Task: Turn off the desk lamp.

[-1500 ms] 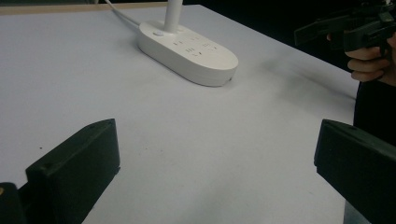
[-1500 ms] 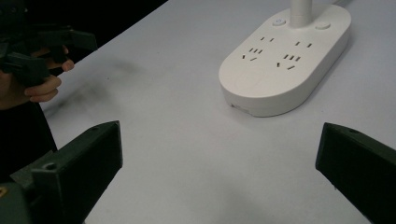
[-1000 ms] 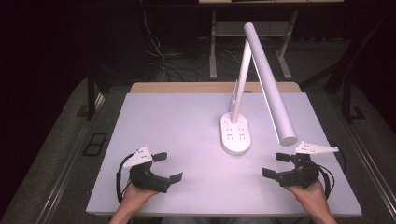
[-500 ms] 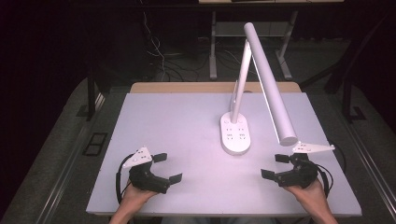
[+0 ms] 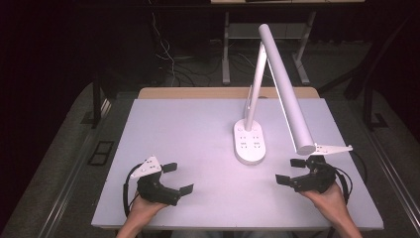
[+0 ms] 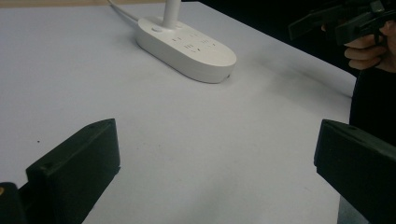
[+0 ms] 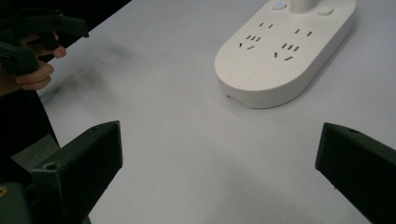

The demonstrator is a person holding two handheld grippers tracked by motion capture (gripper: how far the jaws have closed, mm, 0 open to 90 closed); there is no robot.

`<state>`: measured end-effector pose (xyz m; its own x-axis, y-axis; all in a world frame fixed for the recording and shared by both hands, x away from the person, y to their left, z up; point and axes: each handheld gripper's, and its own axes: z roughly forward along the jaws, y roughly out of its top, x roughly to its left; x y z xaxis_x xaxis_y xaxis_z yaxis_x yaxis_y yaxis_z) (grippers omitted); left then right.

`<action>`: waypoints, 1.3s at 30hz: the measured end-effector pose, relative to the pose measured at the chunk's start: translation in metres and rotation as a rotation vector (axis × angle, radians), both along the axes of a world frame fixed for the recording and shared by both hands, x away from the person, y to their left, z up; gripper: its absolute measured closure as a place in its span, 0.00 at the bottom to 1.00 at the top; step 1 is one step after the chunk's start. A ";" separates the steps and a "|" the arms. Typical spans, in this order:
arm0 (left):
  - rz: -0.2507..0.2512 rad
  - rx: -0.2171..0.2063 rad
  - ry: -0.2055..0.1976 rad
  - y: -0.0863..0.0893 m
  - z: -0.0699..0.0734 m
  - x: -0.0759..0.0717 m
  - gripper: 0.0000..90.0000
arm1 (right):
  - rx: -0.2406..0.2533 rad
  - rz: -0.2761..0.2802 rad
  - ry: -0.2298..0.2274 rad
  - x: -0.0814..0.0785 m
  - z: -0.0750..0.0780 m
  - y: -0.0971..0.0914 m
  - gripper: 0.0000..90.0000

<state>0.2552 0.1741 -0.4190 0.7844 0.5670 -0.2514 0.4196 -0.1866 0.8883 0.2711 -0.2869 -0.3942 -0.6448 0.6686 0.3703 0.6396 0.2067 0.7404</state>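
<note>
A white desk lamp stands right of the table's middle, its oval base (image 5: pixel 250 143) carrying several sockets, its long tube head (image 5: pixel 287 89) slanting down to the right. The base (image 6: pixel 187 46) lies ahead in the left gripper view, and the same base (image 7: pixel 285 51) sits close in the right gripper view. My left gripper (image 5: pixel 177 177) rests near the front left edge, open and empty. Near the front right, below the lamp head's tip, my right gripper (image 5: pixel 292 170) is open too, with nothing between its jaws.
The pale table (image 5: pixel 188 134) has a wooden strip along its far edge. A white cord (image 6: pixel 120 10) runs from the lamp base toward the back. Dark floor, cables and table legs lie beyond. The other hand's gripper (image 6: pixel 341 21) appears far right in the left gripper view.
</note>
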 end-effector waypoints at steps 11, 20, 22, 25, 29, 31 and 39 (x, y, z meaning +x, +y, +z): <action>0.017 -0.005 0.001 0.002 0.000 0.001 0.00 | 0.001 0.021 0.005 0.014 0.013 0.000 0.01; 0.012 -0.004 0.003 0.001 0.000 0.001 0.00 | -0.002 0.023 -0.005 0.025 0.023 0.002 0.01; 0.011 -0.003 0.003 0.001 -0.001 0.001 0.00 | -0.006 0.023 -0.004 0.027 0.024 0.003 0.01; 0.011 -0.002 0.002 0.001 -0.001 0.001 0.00 | -0.011 0.028 -0.007 0.029 0.026 0.004 0.01; 0.011 0.000 0.002 0.001 -0.001 0.001 0.00 | -0.014 0.028 -0.013 0.036 0.031 0.006 0.01; 0.011 0.000 0.002 0.000 -0.001 0.001 0.00 | -0.015 0.029 -0.015 0.038 0.032 0.006 0.01; 0.012 0.001 0.003 0.000 -0.001 0.001 0.00 | -0.038 0.038 -0.019 0.055 0.039 0.015 0.01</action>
<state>0.2565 0.1746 -0.4200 0.7767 0.5767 -0.2532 0.4244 -0.1822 0.8869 0.3264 -0.2717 -0.3551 -0.6762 0.6572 0.3329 0.6171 0.2584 0.7433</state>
